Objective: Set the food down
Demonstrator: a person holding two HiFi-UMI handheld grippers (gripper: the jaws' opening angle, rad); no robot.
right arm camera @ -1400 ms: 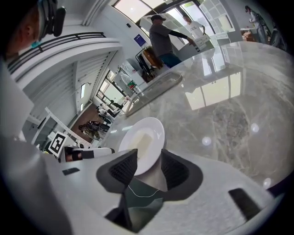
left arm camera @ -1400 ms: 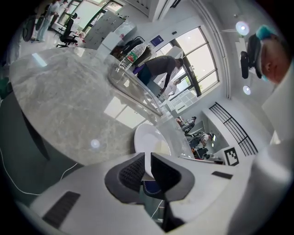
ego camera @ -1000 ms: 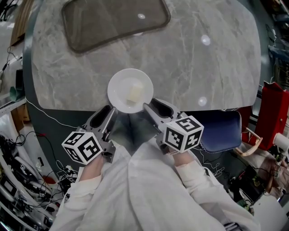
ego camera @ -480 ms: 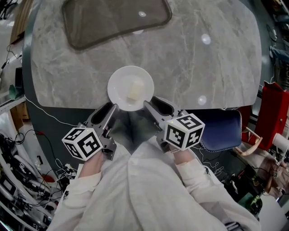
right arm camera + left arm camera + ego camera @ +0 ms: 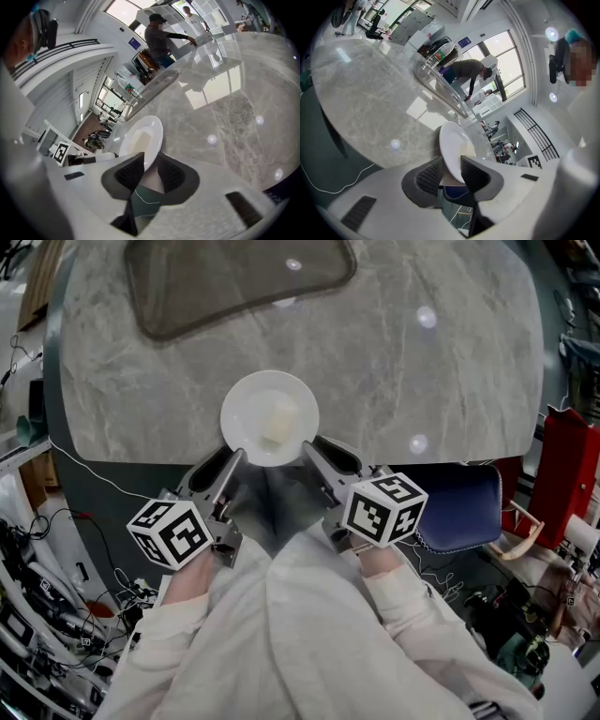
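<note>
A white plate point(image 5: 248, 399) carries a pale piece of food point(image 5: 278, 423) and sits level at the near edge of the grey marble table point(image 5: 422, 362). My left gripper point(image 5: 228, 463) grips the plate's near-left rim. The plate point(image 5: 452, 145) stands between its pads, and its jaws are closing slightly. My right gripper point(image 5: 323, 454) holds the near-right rim. Its jaws are closing with the plate point(image 5: 145, 133) between them, the food point(image 5: 138, 140) just beyond. I cannot tell whether the plate rests on the table.
A dark translucent tray point(image 5: 234, 277) lies at the far side of the table. A blue chair seat point(image 5: 459, 512) and a red object point(image 5: 572, 474) stand to the right. Cables and clutter cover the floor at left. People stand at a far counter.
The plate and both grippers have moved a little forward, farther over the table's near edge.
</note>
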